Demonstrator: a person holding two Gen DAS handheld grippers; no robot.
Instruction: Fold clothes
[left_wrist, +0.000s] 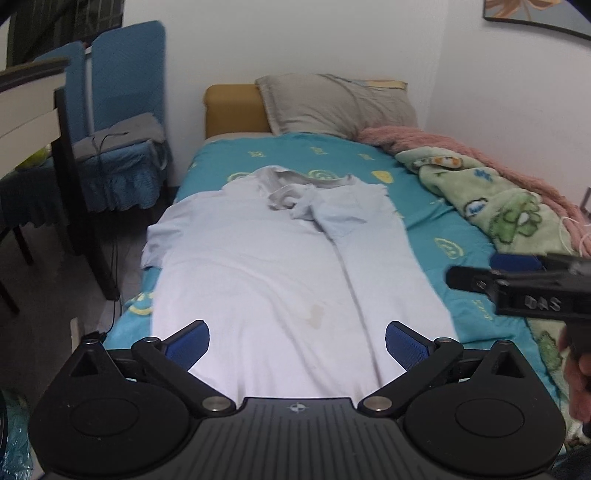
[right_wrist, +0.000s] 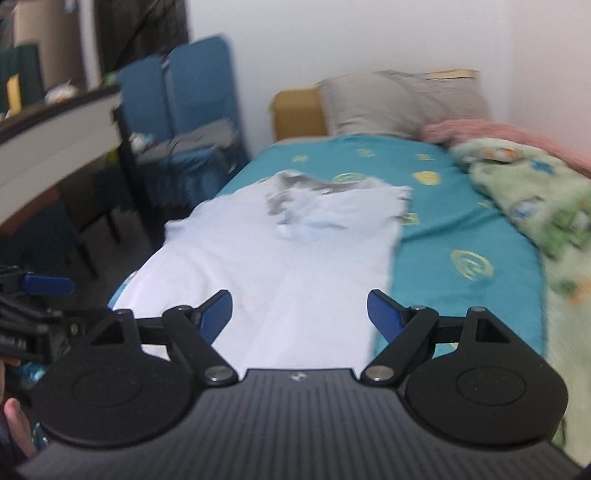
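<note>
A pale blue shirt (left_wrist: 266, 258) lies spread lengthwise on the bed, collar at the far end, its right side folded over toward the middle. It also shows in the right wrist view (right_wrist: 280, 258). My left gripper (left_wrist: 297, 341) is open and empty above the shirt's near hem. My right gripper (right_wrist: 299, 314) is open and empty above the shirt's near right part. The right gripper shows side-on at the right edge of the left wrist view (left_wrist: 517, 284). The left gripper shows at the left edge of the right wrist view (right_wrist: 33, 306).
The bed has a teal sheet (left_wrist: 436, 221). A grey pillow (left_wrist: 332, 103) lies at its head. A green blanket (left_wrist: 498, 206) and a pink one (left_wrist: 461, 147) lie along the wall side. Blue chairs (left_wrist: 122, 110) and a table (left_wrist: 33, 103) stand left of the bed.
</note>
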